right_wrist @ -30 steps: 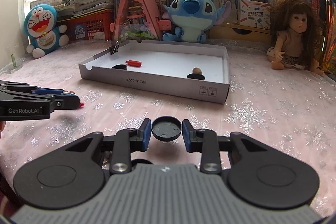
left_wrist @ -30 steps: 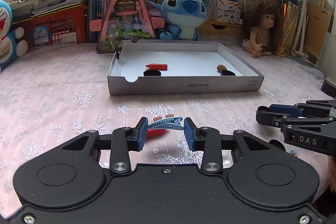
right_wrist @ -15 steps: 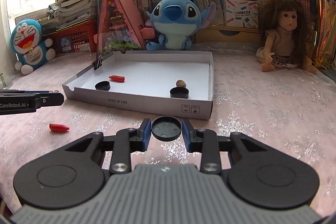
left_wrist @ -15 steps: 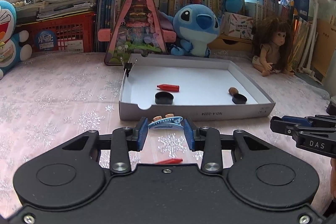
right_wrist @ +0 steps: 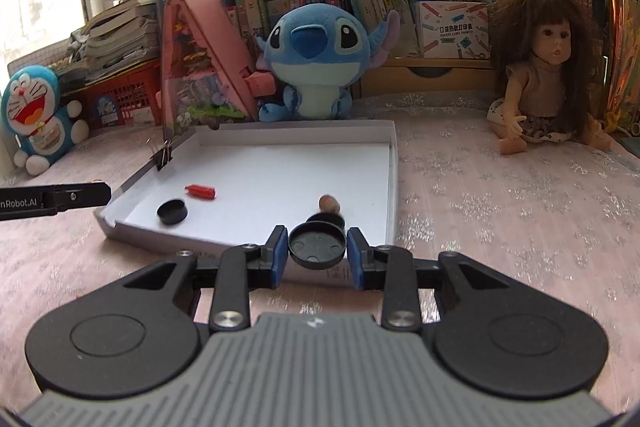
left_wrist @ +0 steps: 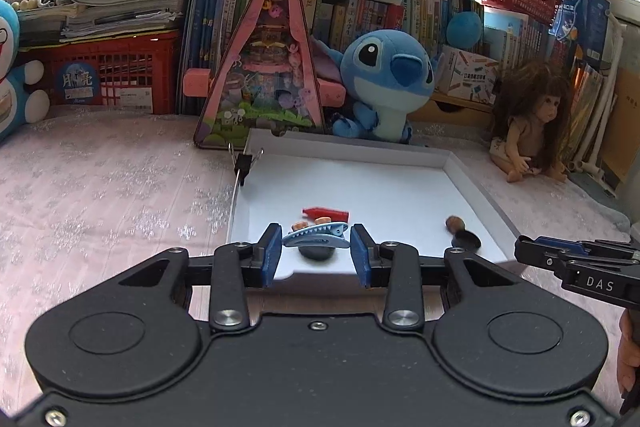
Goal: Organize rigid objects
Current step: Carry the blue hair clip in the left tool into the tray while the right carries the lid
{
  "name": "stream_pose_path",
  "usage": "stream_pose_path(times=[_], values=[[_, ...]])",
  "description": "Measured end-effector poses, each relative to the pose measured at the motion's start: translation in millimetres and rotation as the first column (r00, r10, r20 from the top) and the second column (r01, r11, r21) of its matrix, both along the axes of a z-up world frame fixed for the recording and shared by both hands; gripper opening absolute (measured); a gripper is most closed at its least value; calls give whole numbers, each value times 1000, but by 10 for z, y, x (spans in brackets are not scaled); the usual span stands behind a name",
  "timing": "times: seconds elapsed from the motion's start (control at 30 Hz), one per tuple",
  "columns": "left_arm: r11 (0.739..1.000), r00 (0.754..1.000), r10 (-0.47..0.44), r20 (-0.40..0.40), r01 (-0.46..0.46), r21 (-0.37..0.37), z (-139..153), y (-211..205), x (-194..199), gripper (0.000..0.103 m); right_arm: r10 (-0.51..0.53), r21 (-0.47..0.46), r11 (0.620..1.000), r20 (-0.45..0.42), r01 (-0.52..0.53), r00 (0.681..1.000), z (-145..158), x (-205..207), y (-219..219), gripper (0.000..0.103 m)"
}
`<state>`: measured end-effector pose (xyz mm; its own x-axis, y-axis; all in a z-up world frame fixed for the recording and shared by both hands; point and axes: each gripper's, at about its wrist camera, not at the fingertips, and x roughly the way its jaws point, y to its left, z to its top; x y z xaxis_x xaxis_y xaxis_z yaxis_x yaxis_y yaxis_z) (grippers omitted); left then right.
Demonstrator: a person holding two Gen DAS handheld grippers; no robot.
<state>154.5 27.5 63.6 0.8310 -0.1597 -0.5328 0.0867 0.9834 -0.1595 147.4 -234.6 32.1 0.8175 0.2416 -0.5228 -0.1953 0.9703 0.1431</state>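
left claw (left_wrist: 316,253): my blue pads are clamped on a light blue hair clip (left_wrist: 315,238), held sideways over the near edge of the box
right claw (right_wrist: 317,253): pinching a round black cap (right_wrist: 317,243) between the pads, right above the box's near wall
box (right_wrist: 384,137): shallow white cardboard tray on the pink snowflake tabletop (right_wrist: 500,195), binder clip (right_wrist: 163,157) on its left wall
inside the box: a red piece (right_wrist: 201,191), a black cap (right_wrist: 172,211), a little brown thing (right_wrist: 329,203) touching another black cap (left_wrist: 466,239)
behind the box: blue plush (right_wrist: 316,61), pink triangular toy house (left_wrist: 266,67), doll (right_wrist: 540,67) off to the right, books stacked at the back
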Motion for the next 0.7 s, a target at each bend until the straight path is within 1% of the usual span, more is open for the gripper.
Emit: stream_pose_path(times=[0.13, 0.3, 0.37, 0.47, 0.57, 0.7], values=[[1000, 1000, -9, -17, 8, -18, 41, -11, 273, 35, -9, 4, 1000, -13, 9, 1000, 58, 234, -11, 37], [999, 999, -26, -41, 24, -42, 42, -40, 639, 35, -15, 53, 998, -81, 20, 997, 66, 604, -41, 37], [999, 998, -25, -66, 22, -49, 2, -45, 800, 35, -19, 74, 997, -114, 28, 993, 44, 753, -51, 37], [999, 997, -8, -78, 4, -50, -109, -57, 978, 35, -25, 92, 995, -148, 38, 989, 3, 938, -43, 37], [999, 996, 8, -85, -12, -43, -217, -81, 1125, 35, -21, 114, 993, -160, 40, 987, -53, 1070, -40, 37], [999, 996, 9, -84, -13, -40, -329, -132, 1262, 35, -30, 106, 993, -173, 49, 984, -131, 1182, 11, 37]])
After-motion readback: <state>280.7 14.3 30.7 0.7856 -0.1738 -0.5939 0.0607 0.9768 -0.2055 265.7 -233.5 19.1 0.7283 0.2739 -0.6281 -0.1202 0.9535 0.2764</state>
